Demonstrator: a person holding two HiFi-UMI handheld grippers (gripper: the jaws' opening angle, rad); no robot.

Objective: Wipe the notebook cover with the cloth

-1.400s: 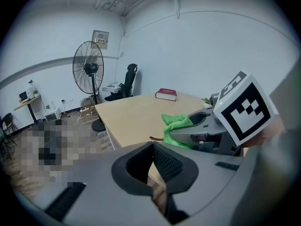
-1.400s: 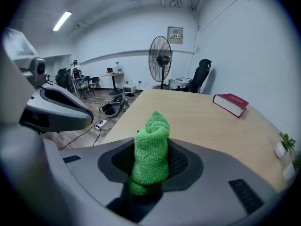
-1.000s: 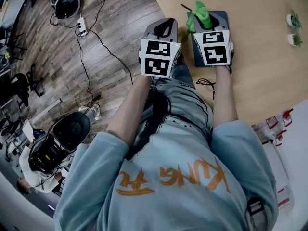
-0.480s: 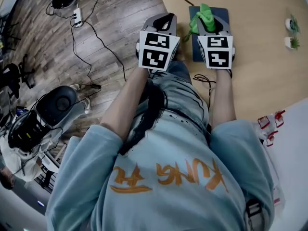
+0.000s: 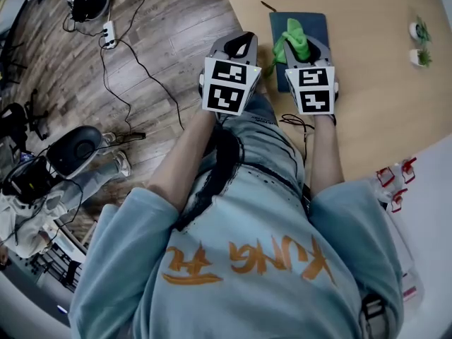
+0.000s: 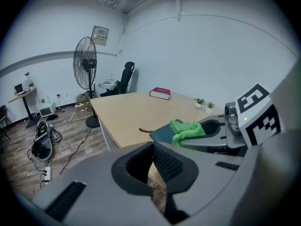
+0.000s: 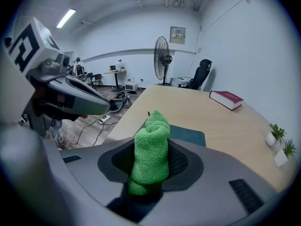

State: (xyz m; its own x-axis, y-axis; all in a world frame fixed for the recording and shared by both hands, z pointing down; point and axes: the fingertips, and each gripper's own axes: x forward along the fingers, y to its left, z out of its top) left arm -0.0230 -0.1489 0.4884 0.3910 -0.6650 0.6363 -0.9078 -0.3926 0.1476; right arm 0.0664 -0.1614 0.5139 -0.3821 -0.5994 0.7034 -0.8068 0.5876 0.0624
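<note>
One wipe likely done: right hand-held gripper point(image 5: 305, 48), pinching green terry cloth point(image 5: 293, 37), has drawn back over dark teal notebook point(image 5: 314, 21). Left hand-held gripper point(image 5: 239, 46) pressed together.

- The notebook point(image 5: 314, 23) lies flat on the tabletop point(image 5: 374, 83), near its 9 o'clock edge.
- The right claw point(image 5: 302, 48) sits at the notebook's 6 o'clock end. The cloth point(image 5: 293, 35) is between its jaws and stands up over the notebook.
- The left claw point(image 5: 240, 46) is just beside the right one, at its 9 o'clock, over the tabletop's edge.
- Two small potted plants point(image 5: 418, 41) stand at the notebook's 3 o'clock, well apart from it.
- A book point(image 7: 226, 99) lies farther along the tabletop, at 1 o'clock from the notebook.
- A fan point(image 7: 162, 55) stands on the floor point(image 5: 162, 69) beyond the tabletop at 12 o'clock, with a chair point(image 7: 200, 74) at its 3 o'clock.
- A power strip point(image 5: 108, 34) lies on the floor at the left claw's 9 o'clock, well apart.
</note>
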